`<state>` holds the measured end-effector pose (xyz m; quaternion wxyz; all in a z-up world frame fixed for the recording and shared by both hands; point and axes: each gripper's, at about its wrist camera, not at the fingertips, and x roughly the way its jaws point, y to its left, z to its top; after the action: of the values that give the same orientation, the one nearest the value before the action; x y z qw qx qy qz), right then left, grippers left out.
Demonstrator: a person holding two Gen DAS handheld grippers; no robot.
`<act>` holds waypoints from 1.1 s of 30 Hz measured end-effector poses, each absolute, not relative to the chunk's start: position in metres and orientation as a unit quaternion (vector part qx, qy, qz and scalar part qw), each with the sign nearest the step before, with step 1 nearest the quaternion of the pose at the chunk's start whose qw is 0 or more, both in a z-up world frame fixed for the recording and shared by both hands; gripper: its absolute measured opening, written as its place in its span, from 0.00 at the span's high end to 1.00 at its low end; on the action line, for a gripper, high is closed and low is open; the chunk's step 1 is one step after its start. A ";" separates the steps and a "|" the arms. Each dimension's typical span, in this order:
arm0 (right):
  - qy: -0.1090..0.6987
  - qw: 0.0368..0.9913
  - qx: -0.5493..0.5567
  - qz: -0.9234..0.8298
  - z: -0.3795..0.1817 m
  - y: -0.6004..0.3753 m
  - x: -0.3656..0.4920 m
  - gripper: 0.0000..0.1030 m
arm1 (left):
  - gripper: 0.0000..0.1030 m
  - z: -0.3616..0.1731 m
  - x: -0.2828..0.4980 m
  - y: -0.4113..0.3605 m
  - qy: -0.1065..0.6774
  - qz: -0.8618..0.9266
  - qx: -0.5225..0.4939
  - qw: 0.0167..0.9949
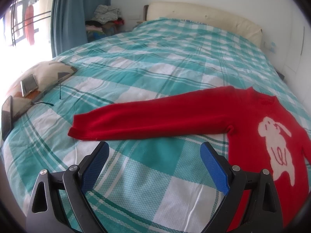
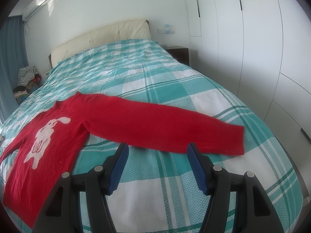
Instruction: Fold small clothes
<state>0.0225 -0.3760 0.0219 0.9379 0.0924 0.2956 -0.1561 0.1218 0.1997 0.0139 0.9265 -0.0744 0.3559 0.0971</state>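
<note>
A small red sweater (image 1: pixel 252 120) with a white rabbit on its chest lies flat on a teal-and-white checked bedspread, both sleeves spread out sideways. In the left wrist view its one sleeve (image 1: pixel 147 120) stretches left, just beyond my left gripper (image 1: pixel 154 145), which stands open above the bedspread with nothing between its blue pads. In the right wrist view the sweater (image 2: pixel 48 136) lies at the left and its other sleeve (image 2: pixel 165 124) runs right. My right gripper (image 2: pixel 157 147) is open too, with its fingertips close to that sleeve's near edge.
A patterned pillow (image 1: pixel 44 75) with a phone (image 1: pixel 29 84) on it lies at the bed's left edge, another phone (image 1: pixel 6 117) beside it. The cream headboard (image 2: pixel 101 35) is at the far end. White wardrobes (image 2: pixel 243 38) stand on the right, a clothes pile (image 1: pixel 106 17) by the curtain.
</note>
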 end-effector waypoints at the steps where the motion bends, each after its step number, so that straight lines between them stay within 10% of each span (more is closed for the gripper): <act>1: 0.296 0.938 0.092 -0.156 0.022 -0.376 0.023 0.40 | 0.07 0.014 0.122 0.199 0.356 0.097 -0.074 0.926; 33: 0.294 0.937 0.097 -0.160 0.023 -0.378 0.022 0.39 | 0.06 0.014 0.118 0.193 0.361 0.098 -0.068 0.925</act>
<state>0.0216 -0.3778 0.0234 0.9373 0.0972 0.2942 -0.1597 0.1177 0.1934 0.0138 0.9250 -0.0677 0.3608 0.0981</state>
